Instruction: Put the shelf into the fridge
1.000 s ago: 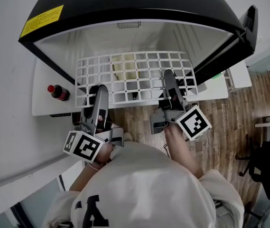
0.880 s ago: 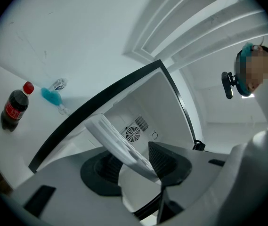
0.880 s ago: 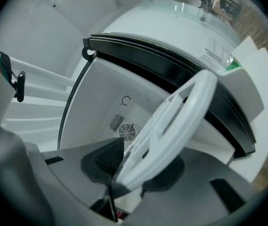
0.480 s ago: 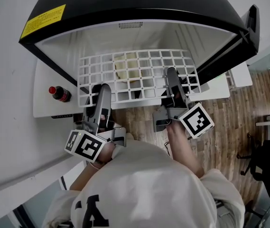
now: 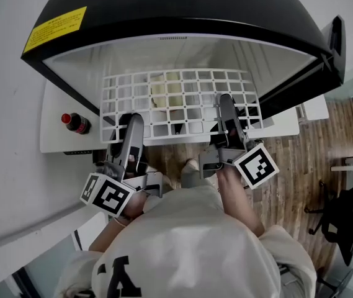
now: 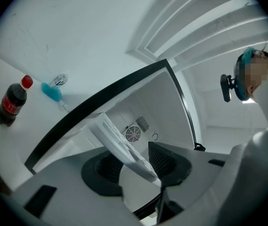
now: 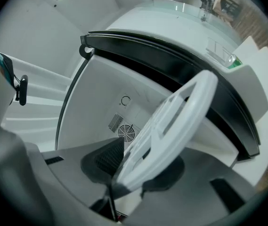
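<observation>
Not much has moved in the last second. In the head view the fridge point(image 5: 182, 11), the white grid shelf point(image 5: 182, 101) and both my tools have slid slightly down the picture together. A pale rounded shape, apparently a shoe toe point(image 5: 190, 166), now shows on the wooden floor point(image 5: 288, 166) between my hands.

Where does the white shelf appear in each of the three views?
Head view: shelf, centre, a flat white grid.
Left gripper view: shelf, low centre, edge-on, slanting up-left.
Right gripper view: shelf, centre, slanting up-right.
Shared landmark: fridge's black rim.
</observation>
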`<action>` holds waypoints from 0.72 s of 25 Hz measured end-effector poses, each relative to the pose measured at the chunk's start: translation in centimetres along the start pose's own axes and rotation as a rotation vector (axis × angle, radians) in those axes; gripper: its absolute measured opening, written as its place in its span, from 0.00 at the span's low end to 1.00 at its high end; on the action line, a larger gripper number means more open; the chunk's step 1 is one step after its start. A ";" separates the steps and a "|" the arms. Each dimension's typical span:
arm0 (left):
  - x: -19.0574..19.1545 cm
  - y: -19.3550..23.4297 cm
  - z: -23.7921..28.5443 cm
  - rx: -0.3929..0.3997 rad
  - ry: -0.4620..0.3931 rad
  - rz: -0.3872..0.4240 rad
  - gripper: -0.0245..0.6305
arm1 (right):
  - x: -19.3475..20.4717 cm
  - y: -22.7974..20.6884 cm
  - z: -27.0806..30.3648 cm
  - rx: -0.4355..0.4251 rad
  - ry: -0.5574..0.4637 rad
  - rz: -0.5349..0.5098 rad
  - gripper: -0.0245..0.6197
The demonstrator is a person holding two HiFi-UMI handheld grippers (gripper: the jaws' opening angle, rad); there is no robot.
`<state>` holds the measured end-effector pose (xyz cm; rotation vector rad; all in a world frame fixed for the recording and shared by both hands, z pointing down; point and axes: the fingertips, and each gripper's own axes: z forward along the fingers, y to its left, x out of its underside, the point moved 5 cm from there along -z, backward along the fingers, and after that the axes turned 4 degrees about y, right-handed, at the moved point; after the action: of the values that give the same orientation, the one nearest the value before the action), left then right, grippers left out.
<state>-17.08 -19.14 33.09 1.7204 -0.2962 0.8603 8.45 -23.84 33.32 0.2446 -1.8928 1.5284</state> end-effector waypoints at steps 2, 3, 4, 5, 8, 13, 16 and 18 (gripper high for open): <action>-0.1 0.0 0.2 0.001 -0.005 -0.010 0.28 | -0.1 -0.1 0.3 -0.005 0.002 0.003 0.25; -0.2 0.0 0.4 0.002 -0.004 -0.017 0.28 | -0.2 -0.2 0.5 -0.004 0.004 0.007 0.25; -0.2 0.0 0.5 0.003 -0.003 -0.022 0.28 | -0.2 -0.3 0.5 -0.002 0.005 0.013 0.25; -0.2 0.1 0.6 0.000 -0.002 -0.023 0.28 | -0.3 -0.4 0.6 -0.002 0.006 0.016 0.25; -0.3 0.2 0.8 -0.010 -0.007 -0.009 0.28 | -0.3 -0.3 0.9 -0.012 0.000 0.016 0.25; -0.3 0.4 1.0 -0.016 -0.011 -0.009 0.28 | -0.3 -0.3 1.2 -0.016 -0.001 0.022 0.25; -0.4 0.5 1.1 -0.018 -0.016 0.001 0.28 | -0.4 -0.3 1.3 -0.019 0.001 0.022 0.25; -0.4 0.5 1.2 -0.019 -0.016 0.004 0.28 | -0.4 -0.4 1.4 -0.015 0.003 0.021 0.25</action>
<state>-17.13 -20.48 33.08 1.7104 -0.3175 0.8448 8.46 -25.32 33.33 0.2158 -1.9097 1.5268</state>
